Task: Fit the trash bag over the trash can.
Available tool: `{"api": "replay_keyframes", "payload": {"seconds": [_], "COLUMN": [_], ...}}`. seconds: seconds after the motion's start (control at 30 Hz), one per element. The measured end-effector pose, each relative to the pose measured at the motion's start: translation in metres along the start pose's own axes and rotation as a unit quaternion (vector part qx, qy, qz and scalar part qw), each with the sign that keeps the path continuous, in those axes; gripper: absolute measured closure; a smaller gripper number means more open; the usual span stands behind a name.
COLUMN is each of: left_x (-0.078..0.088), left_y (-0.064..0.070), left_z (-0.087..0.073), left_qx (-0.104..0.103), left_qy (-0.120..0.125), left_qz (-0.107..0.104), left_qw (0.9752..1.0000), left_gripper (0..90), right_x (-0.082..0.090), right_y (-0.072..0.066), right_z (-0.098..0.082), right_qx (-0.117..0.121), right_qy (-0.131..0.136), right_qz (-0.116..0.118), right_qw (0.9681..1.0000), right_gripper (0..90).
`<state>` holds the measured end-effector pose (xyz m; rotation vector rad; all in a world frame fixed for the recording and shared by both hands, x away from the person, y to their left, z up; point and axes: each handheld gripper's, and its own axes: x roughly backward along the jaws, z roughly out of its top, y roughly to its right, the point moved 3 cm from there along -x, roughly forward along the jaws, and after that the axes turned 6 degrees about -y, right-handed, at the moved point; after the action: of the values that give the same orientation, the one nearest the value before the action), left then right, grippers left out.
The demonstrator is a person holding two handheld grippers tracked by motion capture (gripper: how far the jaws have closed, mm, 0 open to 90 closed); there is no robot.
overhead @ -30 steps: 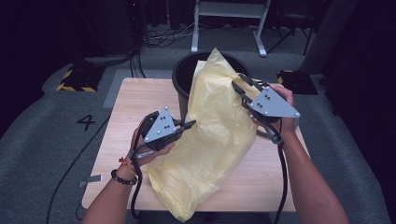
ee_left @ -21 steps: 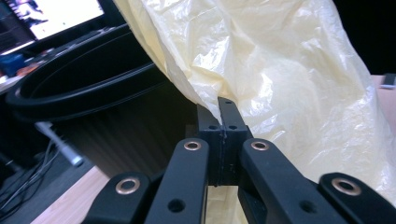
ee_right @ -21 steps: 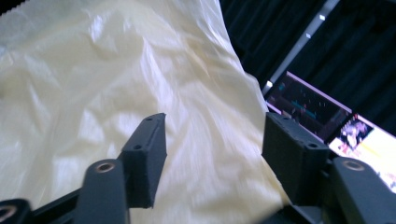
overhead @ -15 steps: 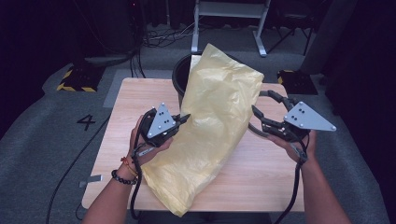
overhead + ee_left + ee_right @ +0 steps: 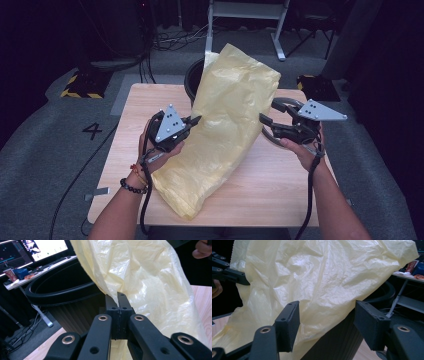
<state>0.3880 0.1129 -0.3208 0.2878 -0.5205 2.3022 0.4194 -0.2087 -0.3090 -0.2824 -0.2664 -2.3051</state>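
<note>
I see the yellow plastic bag (image 5: 225,130) lying slantwise across the tabletop (image 5: 280,185), its lower end near the front edge and its upper end lifted over the rim of the black bin (image 5: 192,82) that stands at the far side. The film is crumpled and thin, and light shows through it. My left tongs (image 5: 196,120) are clamped tight on the bag's left edge about halfway up; in the left gripper view the two pads meet with a fold of the film (image 5: 140,290) pinched between them, and the bin's ribbed wall (image 5: 75,312) and rim sit just behind. My right tongs (image 5: 267,114) stand at the bag's right edge with their jaws apart; they have just been opening, and in the right gripper view the pads (image 5: 288,325) flank the film without pressing on it. Behind the bin are cables on the floor and a white stand (image 5: 245,12).
</note>
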Motion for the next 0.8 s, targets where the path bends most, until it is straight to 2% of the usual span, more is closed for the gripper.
{"api": "replay_keyframes", "payload": {"seconds": [0.07, 0.13, 0.23, 0.37, 0.4, 0.5, 0.57, 0.73, 0.8], "left_x": [0.000, 0.001, 0.002, 0.003, 0.003, 0.003, 0.002, 0.001, 0.001], "left_y": [-0.002, -0.003, -0.006, -0.012, -0.013, -0.017, -0.020, -0.023, -0.024], "left_z": [0.001, 0.002, 0.003, 0.004, 0.005, 0.006, 0.008, 0.011, 0.013], "left_qx": [0.004, 0.002, 0.000, 0.007, 0.007, 0.009, 0.008, 0.007, 0.004], "left_qy": [0.002, 0.001, 0.000, 0.000, 0.000, -0.002, -0.003, -0.004, -0.005], "left_qz": [-0.001, 0.001, 0.007, 0.010, 0.009, 0.012, 0.015, 0.020, 0.021], "left_qw": [1.0000, 1.0000, 1.0000, 0.9999, 0.9999, 0.9999, 0.9998, 0.9998, 0.9998], "left_gripper": [90.0, 90.0, 90.0, 90.0, 90.0, 90.0, 90.0, 90.0, 90.0], "right_x": [-0.002, -0.006, -0.009, -0.016, -0.017, -0.024, -0.029, -0.039, -0.044], "right_y": [-0.001, -0.002, -0.003, 0.000, 0.000, 0.004, 0.008, 0.016, 0.019], "right_z": [0.003, 0.008, 0.015, 0.024, 0.026, 0.032, 0.035, 0.042, 0.045], "right_qx": [0.006, 0.012, 0.028, 0.048, 0.051, 0.059, 0.061, 0.051, 0.046], "right_qy": [-0.001, -0.005, -0.008, -0.023, -0.026, -0.033, -0.035, -0.036, -0.048], "right_qz": [-0.003, -0.001, -0.003, -0.001, -0.003, 0.001, -0.009, -0.020, -0.026], "right_qw": [1.0000, 0.9999, 0.9996, 0.9986, 0.9983, 0.9977, 0.9975, 0.9979, 0.9974], "right_gripper": [39.8, 46.0, 65.2, 86.9, 89.8, 90.0, 90.0, 90.0, 90.0]}}
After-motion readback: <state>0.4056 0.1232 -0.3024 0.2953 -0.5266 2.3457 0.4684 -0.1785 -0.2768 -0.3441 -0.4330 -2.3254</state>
